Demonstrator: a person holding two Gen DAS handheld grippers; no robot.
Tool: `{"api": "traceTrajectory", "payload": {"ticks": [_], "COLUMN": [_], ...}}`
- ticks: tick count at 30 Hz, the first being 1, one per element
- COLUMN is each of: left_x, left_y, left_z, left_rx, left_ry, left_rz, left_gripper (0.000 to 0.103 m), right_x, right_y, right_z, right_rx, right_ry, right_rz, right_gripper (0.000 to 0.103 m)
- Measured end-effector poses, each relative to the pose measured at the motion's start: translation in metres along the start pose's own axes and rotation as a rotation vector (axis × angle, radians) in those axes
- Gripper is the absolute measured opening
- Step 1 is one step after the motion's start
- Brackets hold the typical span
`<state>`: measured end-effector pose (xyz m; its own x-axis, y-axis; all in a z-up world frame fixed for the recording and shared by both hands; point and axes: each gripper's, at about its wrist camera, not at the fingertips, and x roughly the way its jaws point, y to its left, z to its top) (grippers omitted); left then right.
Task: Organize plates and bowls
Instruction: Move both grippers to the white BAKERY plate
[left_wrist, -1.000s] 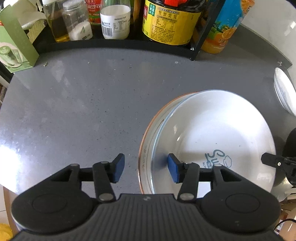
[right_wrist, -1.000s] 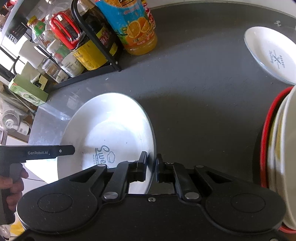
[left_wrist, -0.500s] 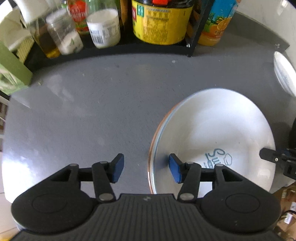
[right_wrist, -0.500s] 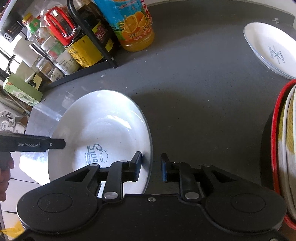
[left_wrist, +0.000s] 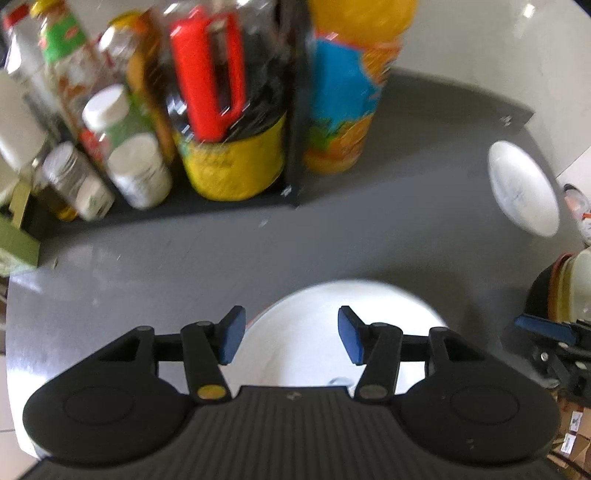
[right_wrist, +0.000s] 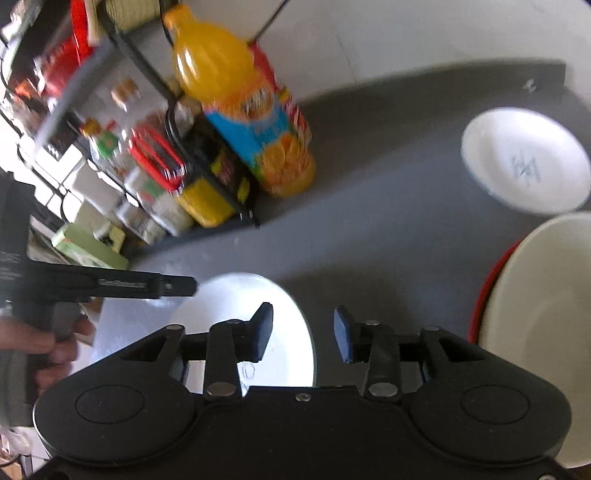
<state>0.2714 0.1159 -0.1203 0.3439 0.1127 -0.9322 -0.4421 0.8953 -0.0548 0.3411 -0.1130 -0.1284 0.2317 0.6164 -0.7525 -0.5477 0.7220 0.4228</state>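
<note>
item: white plate (left_wrist: 317, 332), printed motif near its lower edge, lay flat on the grey counter (left_wrist: 184, 251), apparently on top of another dish whose orange rim showed at its left edge; judged set there as the start of a stack.

item: small white plate (right_wrist: 524, 158), blue print at centre, sat alone toward the far right corner of the counter, well apart from the first; judged not yet gathered.

item: cream dish (right_wrist: 546, 314) over a red-rimmed one, at the right edge of the right wrist view; a second pile, contents beyond that unclear.

item: left gripper (left_wrist: 288, 334), fingers wide apart, blue pads empty, poised above the white plate's near portion and pointing toward the condiment rack (left_wrist: 207, 155); no contact seen.

item: right gripper (right_wrist: 303, 334), fingers likewise spread and holding nothing, its left finger over the plate's right rim, its right finger over bare counter; tilted up toward the orange juice bottle (right_wrist: 251, 122).

item: a hand (right_wrist: 40, 343) gripped the left tool's handle at the left edge of the right wrist view.

note: both views motion-blurred.
</note>
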Motion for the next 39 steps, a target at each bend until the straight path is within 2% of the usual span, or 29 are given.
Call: {"api": "traceTrajectory", "payload": {"ticks": [5,9,15,20,23,31,39], "left_x": [-0.013,-0.024,-0.027,-0.032,-0.033,-0.035,-0.03], "left_y": [-0.028,-0.059,-0.093,-0.115,-0.129,-0.167,-0.193], "left_z": [0.02,0.031,0.047,0.055,0.058,0.067,0.074], "left_rx": [0.004,0.06,0.103,0.135,0.148,0.183,0.19], "left_ry": [-0.061,-0.113,-0.14,-0.174,-0.178,-0.208,-0.218], "left_rz": [-0.032,-0.057,-0.119,-0.154,-0.18,-0.212,-0.239], "left_gripper": [0.054,0.054,0.054,0.054,0.054,0.054,0.054], "right_x": [-0.033,-0.057,-0.089,-0.11,-0.121,-0.144,-0.154], "right_y": [-0.012,-0.03,-0.06,-0.076,-0.087,-0.121,-0.151], "right_z": [0.014,0.017,0.018,0.015,0.014,0.012,0.01], "right_rx": [0.02,0.05,0.114,0.104,0.11,0.171,0.216], "right_ry": [-0.078,-0.131,-0.206,-0.268,-0.296,-0.347,-0.358], "right_rz": [-0.01,-0.032,-0.067,-0.185,-0.211,-0.248,-0.282], "right_gripper": [0.041,0.043,0.05,0.063,0.065,0.082,0.086]}}
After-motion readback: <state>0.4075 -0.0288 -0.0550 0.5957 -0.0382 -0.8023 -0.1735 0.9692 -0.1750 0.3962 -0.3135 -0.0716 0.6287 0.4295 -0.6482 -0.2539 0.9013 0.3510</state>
